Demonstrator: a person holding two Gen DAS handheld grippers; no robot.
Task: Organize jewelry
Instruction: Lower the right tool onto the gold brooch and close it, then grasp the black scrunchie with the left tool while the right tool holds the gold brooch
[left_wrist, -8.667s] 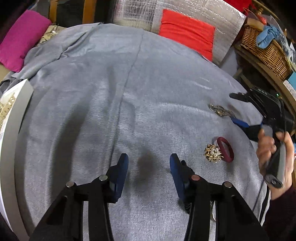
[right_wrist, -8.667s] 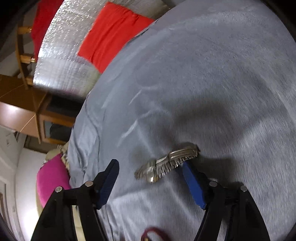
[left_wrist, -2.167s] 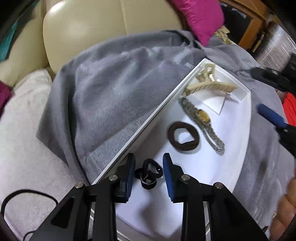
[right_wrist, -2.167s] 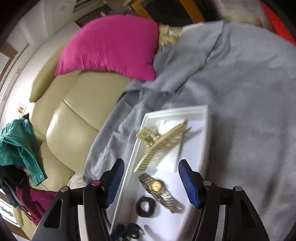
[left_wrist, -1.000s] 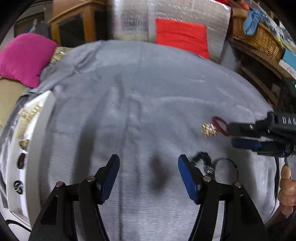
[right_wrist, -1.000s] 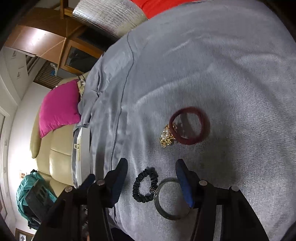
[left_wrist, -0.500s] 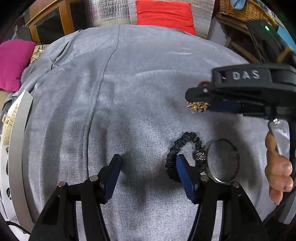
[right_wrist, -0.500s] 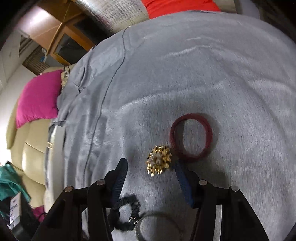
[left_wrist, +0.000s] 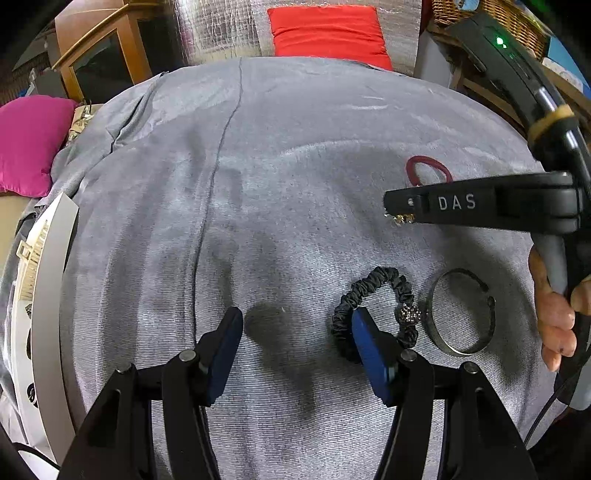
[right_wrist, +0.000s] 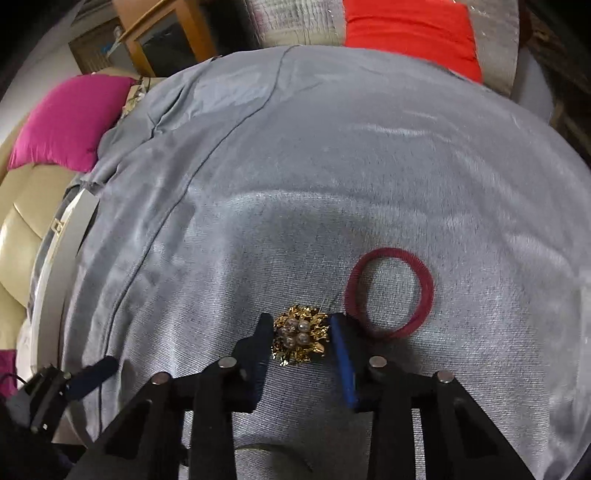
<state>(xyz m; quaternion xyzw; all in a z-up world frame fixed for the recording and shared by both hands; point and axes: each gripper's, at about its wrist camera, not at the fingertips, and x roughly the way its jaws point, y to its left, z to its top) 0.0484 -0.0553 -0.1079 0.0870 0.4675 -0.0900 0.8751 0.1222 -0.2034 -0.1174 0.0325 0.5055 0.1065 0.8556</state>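
A gold brooch with pearls (right_wrist: 301, 338) lies on the grey cloth (right_wrist: 332, 166). My right gripper (right_wrist: 300, 332) has its fingers closed against both sides of the brooch. A dark red hair band (right_wrist: 389, 291) lies just right of it and also shows in the left wrist view (left_wrist: 428, 170). My left gripper (left_wrist: 295, 332) is open and empty, its right finger over a black scrunchie (left_wrist: 373, 306). A metal bangle (left_wrist: 460, 312) lies right of the scrunchie. The white tray (left_wrist: 48, 280) sits at the far left and holds a cream hair claw (left_wrist: 31, 254).
A pink cushion (left_wrist: 26, 144) and a wooden cabinet (left_wrist: 107, 55) stand at the back left. A red cushion (left_wrist: 328, 33) is at the back, a wicker basket (left_wrist: 491, 18) at the back right. The cloth's edge falls away at the front.
My right gripper has moved down onto the brooch and closed on it. My left gripper has come nearer the scrunchie. The watch went into the tray earlier.
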